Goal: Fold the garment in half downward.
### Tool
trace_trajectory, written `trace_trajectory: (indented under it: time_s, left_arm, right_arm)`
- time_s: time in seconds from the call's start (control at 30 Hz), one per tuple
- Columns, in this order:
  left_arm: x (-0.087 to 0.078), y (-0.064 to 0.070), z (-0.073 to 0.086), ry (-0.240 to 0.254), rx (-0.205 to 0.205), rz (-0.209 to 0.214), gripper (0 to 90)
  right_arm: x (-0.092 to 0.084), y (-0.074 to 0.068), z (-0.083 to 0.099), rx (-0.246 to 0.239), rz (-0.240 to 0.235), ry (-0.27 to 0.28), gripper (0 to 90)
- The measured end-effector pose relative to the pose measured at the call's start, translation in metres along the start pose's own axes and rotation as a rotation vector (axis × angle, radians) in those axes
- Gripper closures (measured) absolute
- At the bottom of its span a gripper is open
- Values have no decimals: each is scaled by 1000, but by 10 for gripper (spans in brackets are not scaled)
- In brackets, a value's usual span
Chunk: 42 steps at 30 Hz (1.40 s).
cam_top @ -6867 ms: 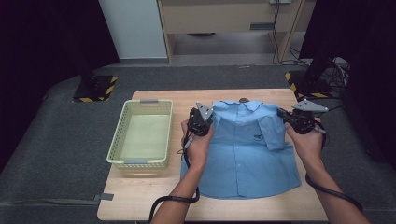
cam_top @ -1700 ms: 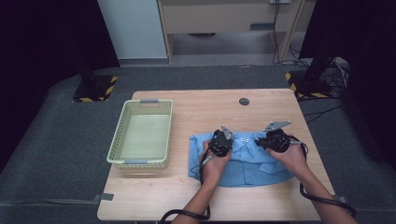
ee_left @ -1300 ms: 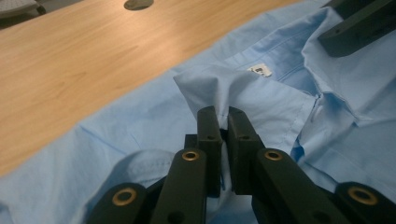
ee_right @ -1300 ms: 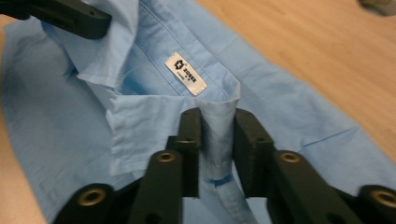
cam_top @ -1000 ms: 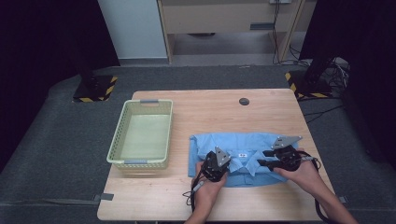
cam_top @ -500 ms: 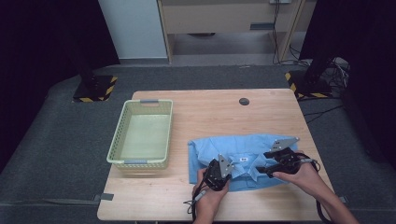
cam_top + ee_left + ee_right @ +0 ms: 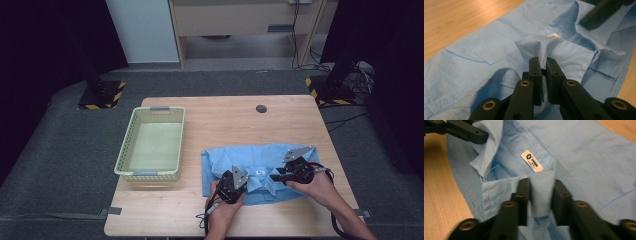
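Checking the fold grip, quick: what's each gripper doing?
Left gripper: shut on the shirt collar.
Right gripper: jaws just closing, pinching shirt collar.

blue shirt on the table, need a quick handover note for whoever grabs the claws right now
Left claw: shut on a pinch of the blue shirt near the collar.
Right claw: jaws have just been closing, with a collar fold between them.
The shirt lies on the table, folded into a wide band, white neck label showing.
The basket stands to its left.
Done: the first fold.
Left, probably: finish folding, perhaps move it to the basket.
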<state>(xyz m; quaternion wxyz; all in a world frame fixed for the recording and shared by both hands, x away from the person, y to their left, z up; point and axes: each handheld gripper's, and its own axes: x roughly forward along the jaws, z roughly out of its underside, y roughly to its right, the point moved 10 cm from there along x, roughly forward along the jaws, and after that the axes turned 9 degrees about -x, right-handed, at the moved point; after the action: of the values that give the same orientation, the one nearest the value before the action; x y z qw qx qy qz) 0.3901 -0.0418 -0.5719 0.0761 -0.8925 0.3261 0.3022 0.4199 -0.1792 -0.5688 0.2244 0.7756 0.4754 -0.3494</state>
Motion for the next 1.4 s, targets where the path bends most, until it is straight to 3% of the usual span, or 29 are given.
trace_trajectory:
  time_s: [0.1, 0.23, 0.43, 0.67, 0.83, 0.9, 1.13, 1.4]
  left_arm:
    - [-1, -1, 0, 2, -22, 16, 817]
    - [-5, -4, -1, 4, -87, 62, 774]
    - [-12, -11, -4, 6, -114, 64, 638]
    - [-29, -19, -3, 6, -138, 68, 386]
    - [-43, -27, -1, 18, -156, 66, 324]
    - [-48, -29, -1, 23, -157, 68, 315]
    - [-54, -22, 6, 1, -99, 70, 287]
    - [-46, -18, 15, -28, -97, 93, 268]
  right_arm:
    - [-4, -3, -2, -16, 8, 11, 820]
    - [-7, -6, -3, -28, 21, 26, 838]
    - [-10, -9, -5, -45, 34, 36, 848]
    - [-12, -8, -6, -42, 43, 51, 853]
    - [-17, -11, -8, -42, 48, 76, 851]
    - [-20, -13, -8, -49, 50, 86, 847]
    - [-32, -27, -8, -96, 56, 107, 805]
    - [-39, -40, -3, -137, 43, 125, 767]
